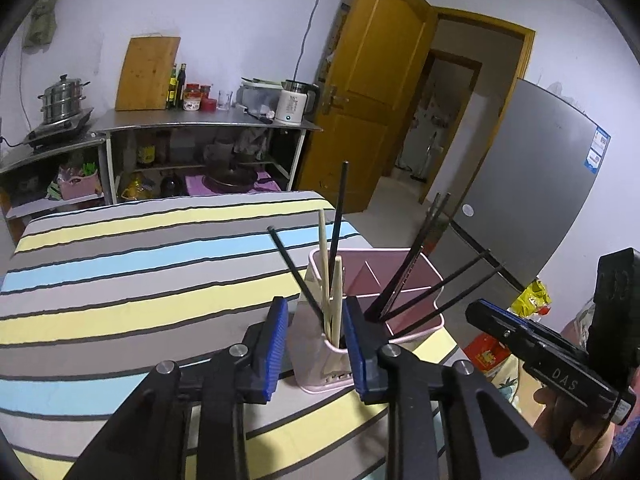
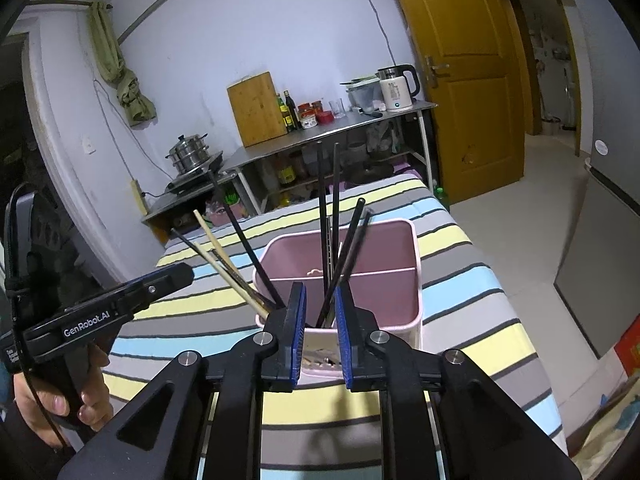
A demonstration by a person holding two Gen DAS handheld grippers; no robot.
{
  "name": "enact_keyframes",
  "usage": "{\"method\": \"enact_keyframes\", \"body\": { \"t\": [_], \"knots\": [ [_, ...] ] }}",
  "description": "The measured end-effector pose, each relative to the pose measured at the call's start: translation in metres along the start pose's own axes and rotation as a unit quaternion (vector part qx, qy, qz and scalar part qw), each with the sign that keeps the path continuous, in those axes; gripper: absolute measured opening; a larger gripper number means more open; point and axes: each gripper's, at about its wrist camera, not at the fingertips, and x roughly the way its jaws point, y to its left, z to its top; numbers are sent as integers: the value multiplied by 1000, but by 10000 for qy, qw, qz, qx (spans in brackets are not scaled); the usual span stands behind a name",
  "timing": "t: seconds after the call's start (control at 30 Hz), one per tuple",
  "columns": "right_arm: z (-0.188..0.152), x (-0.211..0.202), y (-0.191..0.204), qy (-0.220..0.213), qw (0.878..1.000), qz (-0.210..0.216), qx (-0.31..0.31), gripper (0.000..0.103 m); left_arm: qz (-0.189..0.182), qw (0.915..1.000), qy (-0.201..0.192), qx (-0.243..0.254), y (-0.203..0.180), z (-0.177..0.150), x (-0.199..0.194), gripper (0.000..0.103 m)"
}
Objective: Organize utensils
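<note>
A pink utensil holder (image 1: pixel 416 322) stands on a desk covered with a striped cloth (image 1: pixel 120 264), near its right front corner as the left wrist view shows it. The holder is split into compartments by thin inner walls.

Going left to right in the left wrist view: the left tongs (image 1: pixel 316 354) sit just in front of the holder's near left compartment. Their blue pads stand apart on either side of that narrow compartment, the left pad clear of the wall and the right pad close against it; whether it touches cannot be told. The tongs are released and grip nothing. Between the pads rise two pale wooden chopsticks (image 1: pixel 334 300) and two black chopsticks (image 1: pixel 338 220), all standing tilted in that compartment. Further right, a second bundle of black chopsticks (image 1: pixel 424 284) leans out over the holder's right rim. At the far right the right tongs (image 1: pixel 478 310) come in from the side, held by a hand (image 1: pixel 568 420).

In the right wrist view, the left tongs (image 2: pixel 188 272) reach in from the left, with a hand (image 2: pixel 60 404) on the grip. The wooden chopsticks (image 2: pixel 228 272) lean left. The right tongs (image 2: pixel 320 332) stand parted in front of the holder (image 2: pixel 400 300), with the dark chopsticks (image 2: pixel 340 268) rising in the gap between the pads, untouched by them. These tongs are released too.
</note>
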Motion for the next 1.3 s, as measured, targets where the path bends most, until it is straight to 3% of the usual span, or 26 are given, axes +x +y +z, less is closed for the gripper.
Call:
{"method": "enact_keyframes", "body": {
  "t": [0.7, 1.3],
  "knots": [
    [-52, -47, 22, -131, 9989, -65, -456, 16, 207, 9976, -469, 474, -31, -84, -59, 29],
    [-101, -56, 27, -136, 9959, -479, -751, 16, 291, 9961, -498, 668, -46, -131, -63, 29]
  ]
}}
